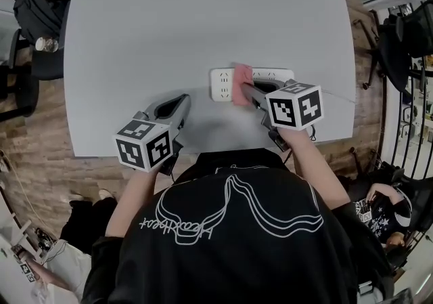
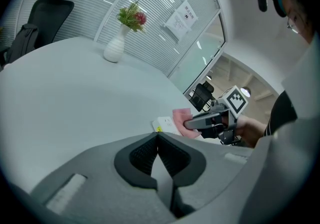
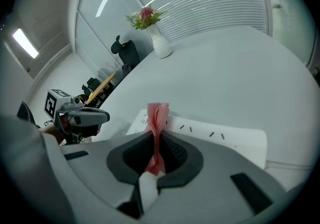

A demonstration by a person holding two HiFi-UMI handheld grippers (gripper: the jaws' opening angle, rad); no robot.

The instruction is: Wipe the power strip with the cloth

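Now the right gripper (image 3: 156, 144) pinches the crumpled pink cloth (image 3: 158, 116) on the flat white power strip (image 1: 220, 85) near the front edge of the grey table (image 1: 203, 18), while the left gripper (image 2: 158, 141) stands apart, jaws together and empty, so a wiping push could slide the unbraced strip.

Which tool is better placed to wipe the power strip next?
Right. The right tool grips the pink cloth on the power strip; the left tool is shut, empty, off to the side.
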